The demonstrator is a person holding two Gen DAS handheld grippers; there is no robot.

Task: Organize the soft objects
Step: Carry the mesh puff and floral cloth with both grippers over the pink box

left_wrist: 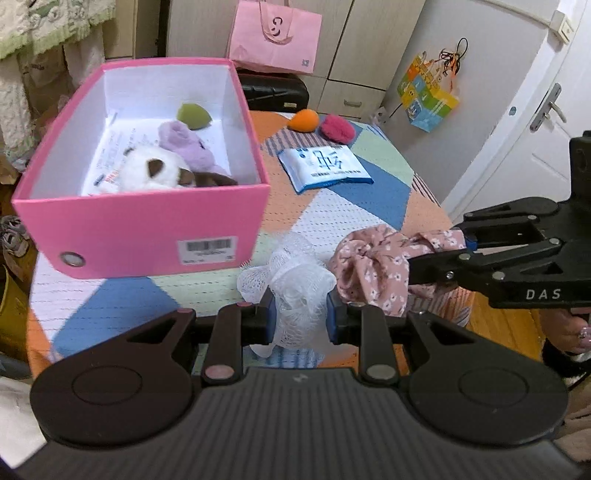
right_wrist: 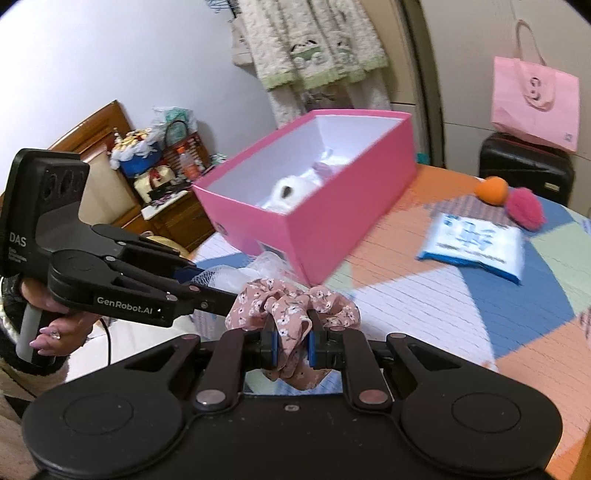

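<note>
My left gripper [left_wrist: 300, 314] is shut on a white mesh bath puff [left_wrist: 291, 280] at the near edge of the table. My right gripper [right_wrist: 291, 338] is shut on a pink floral scrunchie [right_wrist: 295, 302], right beside the puff; it also shows in the left wrist view [left_wrist: 373, 266]. A pink box [left_wrist: 147, 229] stands open at the left, holding a white plush toy [left_wrist: 147, 170], a purple fluffy item [left_wrist: 184, 144] and a green sponge [left_wrist: 194, 116]. An orange sponge [left_wrist: 303, 120] and a magenta puff [left_wrist: 337, 128] lie at the far edge.
A blue-and-white wipes pack [left_wrist: 325, 164] lies mid-table on the patchwork cloth [left_wrist: 369, 192]. A pink paper bag [left_wrist: 275, 35] sits on a black case [left_wrist: 273, 90] behind the table. A white door [left_wrist: 524, 110] is at right, and a cluttered cabinet [right_wrist: 162, 177] is at left.
</note>
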